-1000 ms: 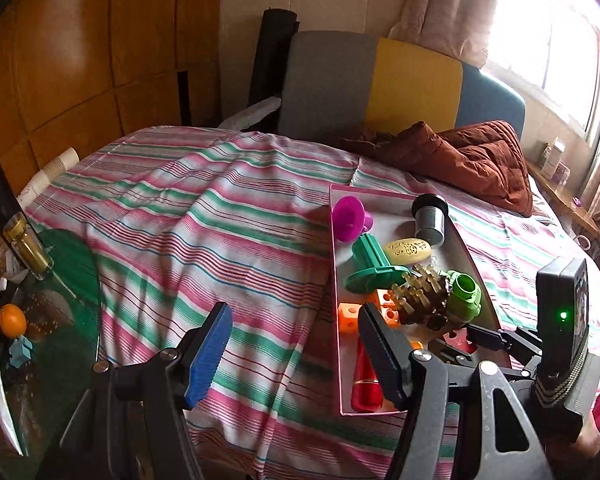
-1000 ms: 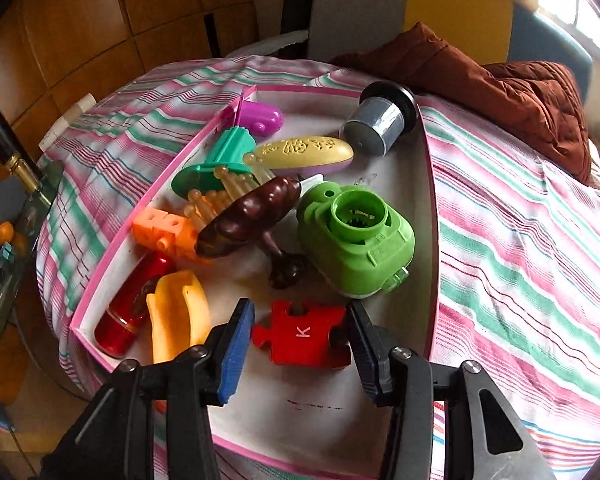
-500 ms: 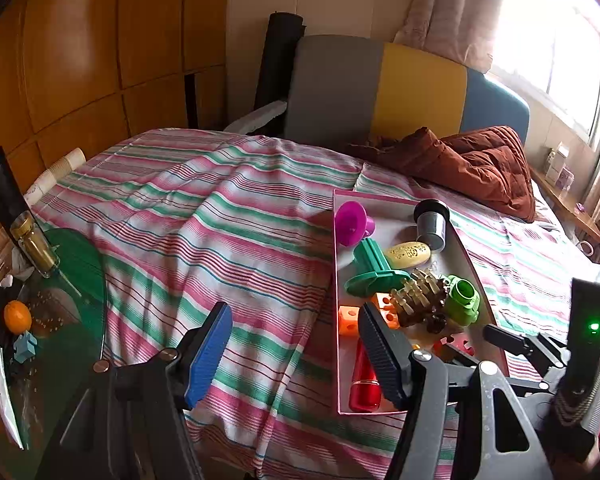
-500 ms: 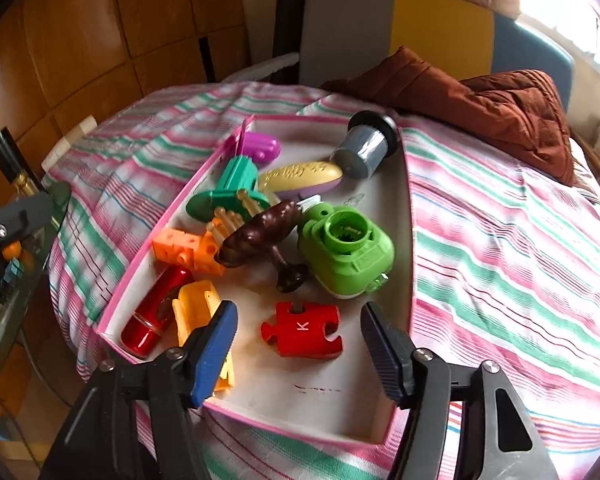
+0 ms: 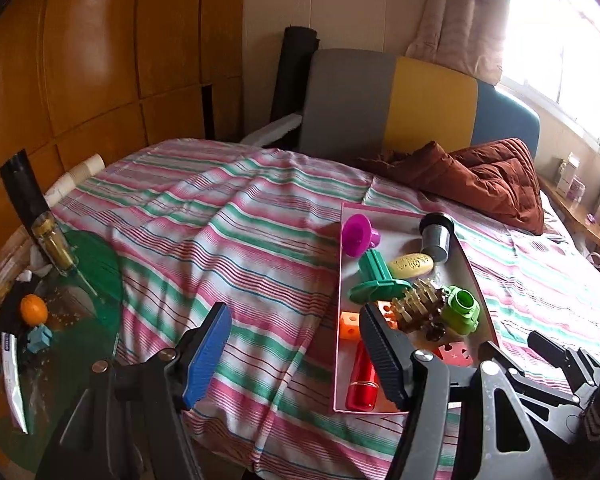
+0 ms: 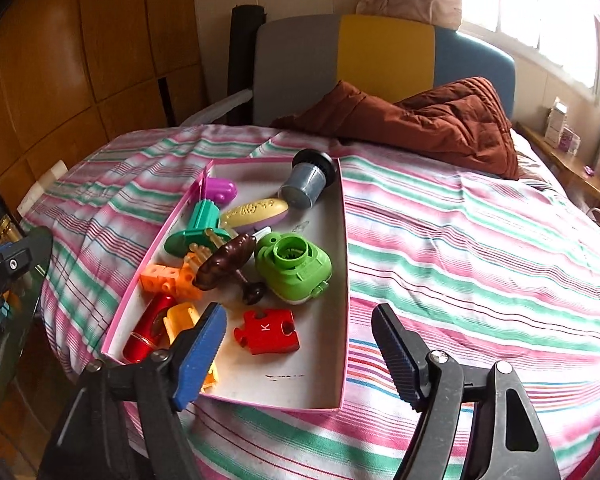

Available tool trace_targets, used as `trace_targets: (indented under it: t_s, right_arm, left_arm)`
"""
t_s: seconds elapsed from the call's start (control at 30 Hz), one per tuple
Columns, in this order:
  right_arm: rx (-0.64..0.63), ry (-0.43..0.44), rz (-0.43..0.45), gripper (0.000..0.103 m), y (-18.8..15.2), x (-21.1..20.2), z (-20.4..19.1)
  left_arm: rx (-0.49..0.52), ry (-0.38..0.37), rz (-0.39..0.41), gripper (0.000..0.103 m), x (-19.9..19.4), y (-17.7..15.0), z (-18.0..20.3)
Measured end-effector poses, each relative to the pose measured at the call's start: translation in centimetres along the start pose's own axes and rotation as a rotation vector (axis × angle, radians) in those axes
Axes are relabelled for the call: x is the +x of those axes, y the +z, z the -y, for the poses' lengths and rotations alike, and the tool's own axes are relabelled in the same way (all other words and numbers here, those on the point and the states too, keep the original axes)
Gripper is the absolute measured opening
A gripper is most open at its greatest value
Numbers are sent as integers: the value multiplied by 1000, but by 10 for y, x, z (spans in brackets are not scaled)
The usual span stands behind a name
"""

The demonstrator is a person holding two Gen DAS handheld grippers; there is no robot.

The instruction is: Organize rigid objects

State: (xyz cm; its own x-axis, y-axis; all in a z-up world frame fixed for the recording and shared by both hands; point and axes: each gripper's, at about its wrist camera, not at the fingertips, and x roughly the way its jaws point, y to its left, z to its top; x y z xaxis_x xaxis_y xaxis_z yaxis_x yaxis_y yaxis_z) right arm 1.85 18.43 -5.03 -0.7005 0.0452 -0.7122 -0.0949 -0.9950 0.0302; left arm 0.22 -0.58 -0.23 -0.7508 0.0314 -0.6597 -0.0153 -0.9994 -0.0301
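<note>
Bed (image 6: 480,248), striped cover, carrying pink-rimmed tray (image 6: 344,280) of toys: green camera (image 6: 296,266), red puzzle piece (image 6: 266,330) nearest. Right gripper (image 6: 300,344) and left gripper (image 5: 296,344): jaws open, empty.

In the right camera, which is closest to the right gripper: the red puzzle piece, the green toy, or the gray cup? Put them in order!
1. Red puzzle piece: near end of box, just ahead.
2. Green toy: middle of box.
3. Gray cup: far end, lying tipped.

Red puzzle piece (image 6: 267,330); pink-rimmed tray (image 6: 345,280); possibly brown brush (image 6: 226,261).
</note>
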Motion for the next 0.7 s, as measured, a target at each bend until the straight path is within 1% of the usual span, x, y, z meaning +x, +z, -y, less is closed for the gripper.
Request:
trace_targets:
  t_s: [0.07,0.17,0.4,0.47,0.7]
  right_arm:
    - [6,-1,7,76,0,-2,-1]
    - [7,-6,19,76,0,-6,-4]
    - [1,-14,43,77,2,-15,-8]
    - [-5,-13,48,77,2,-16,-10]
    - [-16,-14,59,77,3,-20,-15]
  left_arm:
    - [5,18,20,67,-5,-1,1]
    - [-5,12,29,67,-9,-1,-1]
    - [-22,-32,-4,67,-8,-3,-3]
    - [-20,-36,-5,65,-9,-4,-3]
    - [-3,-36,-2,63,-10,-6,-1]
